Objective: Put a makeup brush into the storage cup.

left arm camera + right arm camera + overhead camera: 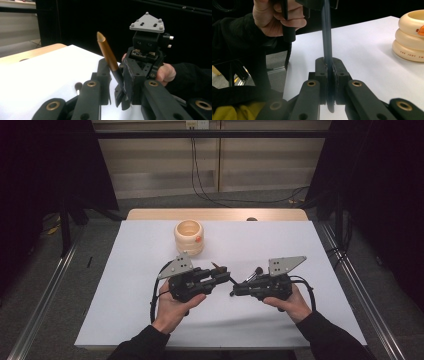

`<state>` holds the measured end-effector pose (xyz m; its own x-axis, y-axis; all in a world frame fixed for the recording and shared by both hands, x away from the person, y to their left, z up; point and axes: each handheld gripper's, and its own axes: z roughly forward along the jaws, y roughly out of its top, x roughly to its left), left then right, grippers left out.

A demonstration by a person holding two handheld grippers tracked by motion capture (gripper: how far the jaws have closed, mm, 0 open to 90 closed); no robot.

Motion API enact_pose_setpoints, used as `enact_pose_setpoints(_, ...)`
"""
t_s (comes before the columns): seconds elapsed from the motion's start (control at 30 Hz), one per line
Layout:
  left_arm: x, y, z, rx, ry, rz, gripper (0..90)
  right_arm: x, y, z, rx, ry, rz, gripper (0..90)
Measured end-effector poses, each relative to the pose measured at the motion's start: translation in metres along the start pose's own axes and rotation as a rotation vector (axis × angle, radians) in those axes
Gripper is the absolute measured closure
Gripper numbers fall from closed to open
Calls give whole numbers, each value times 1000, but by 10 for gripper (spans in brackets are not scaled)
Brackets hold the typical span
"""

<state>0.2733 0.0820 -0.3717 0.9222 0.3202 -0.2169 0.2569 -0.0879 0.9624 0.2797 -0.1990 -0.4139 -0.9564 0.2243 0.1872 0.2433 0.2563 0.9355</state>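
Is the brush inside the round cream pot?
No, the brush is pinched between the two grippers' fingers above the white table, while the cream pot stands apart behind them.

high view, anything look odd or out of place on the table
Nothing spilled or damaged. The one oddity: both grippers, left and right, clamp the same makeup brush above the white table. The cream ringed holder stands upright, apart.
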Motion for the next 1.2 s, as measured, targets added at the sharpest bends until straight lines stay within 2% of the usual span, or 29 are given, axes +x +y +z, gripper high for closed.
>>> enact_pose_setpoints(0.1, 0, 0, 0, -3, -19, -4, 795, 0, -1, 1, 0, 7, 7, 840)
enact_pose_setpoints(0.13, -1, 0, 0, -9, -13, -9, 797, -1, -1, 2, 1, 10, 4, 839)
enact_pose_setpoints(0.17, -1, 0, 1, -12, -25, -26, 802, 0, -1, 1, 2, 0, 3, 837)
enact_pose_setpoints(0.3, -1, 1, 1, -7, -50, -32, 833, -1, -2, 2, 6, -2, 3, 825)
enact_pose_setpoints(0.57, -4, 1, 1, -15, -48, -18, 839, 0, -2, 3, -2, -2, 9, 809)
enact_pose_setpoints(0.7, -3, 2, 1, -8, -50, -10, 840, 0, -2, 4, 3, 7, 10, 755)
enact_pose_setpoints(0.8, -2, 2, 0, -2, -39, -7, 840, 1, -2, 5, 10, 2, 10, 684)
enact_pose_setpoints(1.07, -3, 0, 1, -6, -31, -30, 840, 3, -1, 5, 1, -70, 16, 379)
enact_pose_setpoints(1.17, -2, 0, 1, 1, -32, -24, 840, 3, -1, 5, 0, -87, 11, 288)
enact_pose_setpoints(1.2, -1, 0, 0, 6, -20, -21, 840, 3, -1, 6, -1, -94, 15, 247)
